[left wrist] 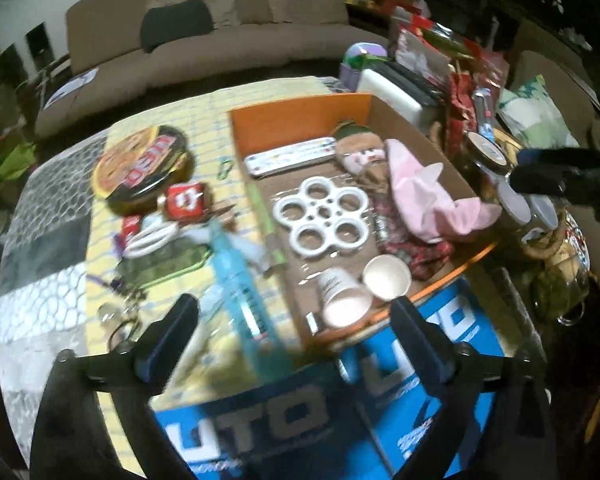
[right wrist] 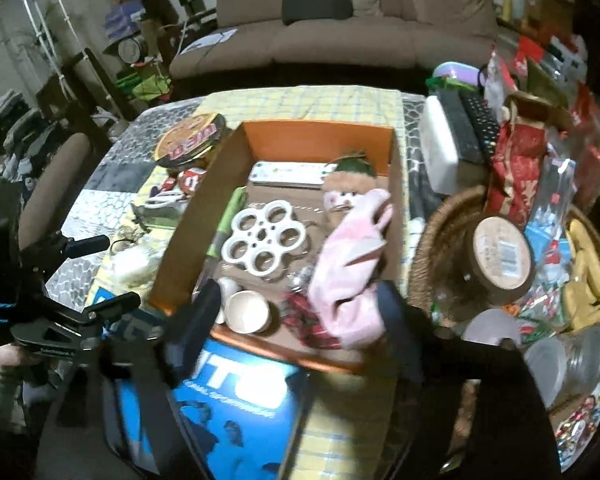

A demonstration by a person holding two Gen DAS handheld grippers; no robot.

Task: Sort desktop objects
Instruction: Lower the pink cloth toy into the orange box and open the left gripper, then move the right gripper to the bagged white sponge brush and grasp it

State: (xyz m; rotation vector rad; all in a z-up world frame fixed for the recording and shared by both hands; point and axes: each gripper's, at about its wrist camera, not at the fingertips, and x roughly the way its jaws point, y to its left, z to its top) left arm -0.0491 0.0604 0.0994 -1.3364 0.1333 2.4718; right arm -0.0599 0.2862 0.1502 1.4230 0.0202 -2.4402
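Note:
A cardboard box (left wrist: 300,116) with orange flaps holds a white ring tray (left wrist: 320,216), a pink cloth (left wrist: 432,196), a small doll (left wrist: 360,156), a white case (left wrist: 290,156) and two paper cups (left wrist: 386,278). My left gripper (left wrist: 292,332) is open above the yellow cloth, just left of the box, with a clear teal tube (left wrist: 236,280) lying on the cloth below its gap. My right gripper (right wrist: 296,320) is open over the near edge of the box (right wrist: 320,132). The pink cloth (right wrist: 352,276) lies loose in the box below it, near its right finger. The left gripper (right wrist: 100,274) shows at that view's left.
A round tin (left wrist: 140,168), a red packet (left wrist: 186,200), white rings and keys lie on the cloth left of the box. A wicker basket (right wrist: 420,248) full of jars and snacks stands close on the right. A blue printed carton (right wrist: 260,392) lies under the box's near edge.

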